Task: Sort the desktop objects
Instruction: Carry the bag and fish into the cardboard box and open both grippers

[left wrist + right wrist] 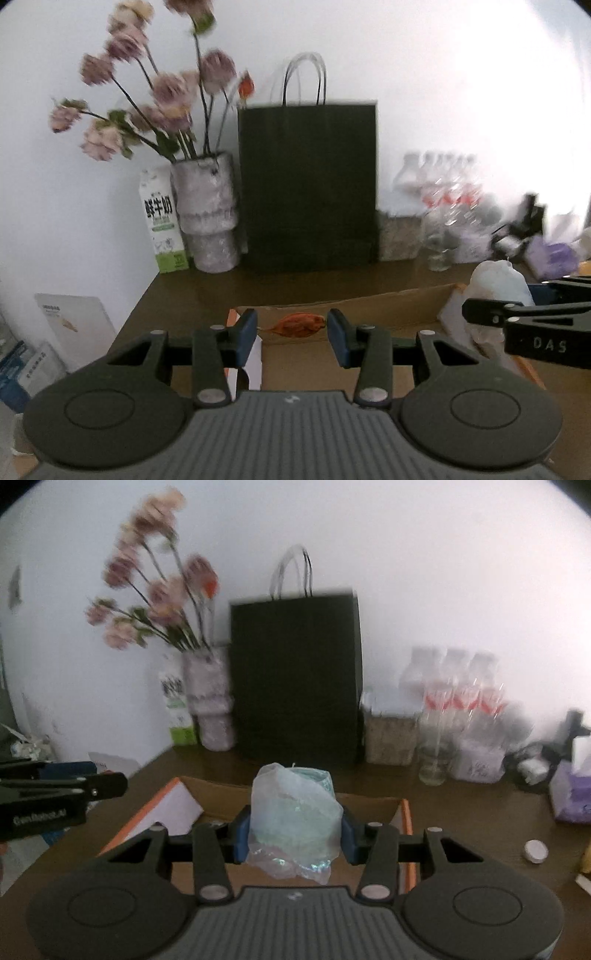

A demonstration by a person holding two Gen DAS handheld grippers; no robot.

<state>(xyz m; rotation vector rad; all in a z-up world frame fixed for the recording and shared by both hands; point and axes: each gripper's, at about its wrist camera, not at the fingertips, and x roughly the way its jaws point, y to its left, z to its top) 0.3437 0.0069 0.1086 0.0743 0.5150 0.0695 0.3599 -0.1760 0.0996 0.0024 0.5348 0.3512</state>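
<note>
The right hand-held gripper (pixel 293 832) has its blue pads pressed against both sides of a crumpled clear plastic bag (pixel 293 812) with something pale green inside, and carries it clear above the open cardboard box (pixel 373 805). The left hand-held gripper (pixel 291 338) stands partly open with nothing touching its pads; the orange dried-leaf-like thing (pixel 299 325) seen through the gap lies further off, by the box's far wall, though the blur leaves its exact resting place unsure. The box sits on the brown counter (pixel 461 812), with a black paper bag (pixel 295 675), a vase of pink flowers (pixel 208 701), a milk carton (pixel 162 221) and a pack of water bottles (pixel 458 701) ranged along the wall behind. A small white cap (pixel 535 850) lies on the counter to the right. To do this step well, I would keep the squeeze on the bag gentle but steady, since thin film can slip or tear, bring it low over its chosen place before letting go, and keep the two hand-held grippers from crossing over the box.
</note>
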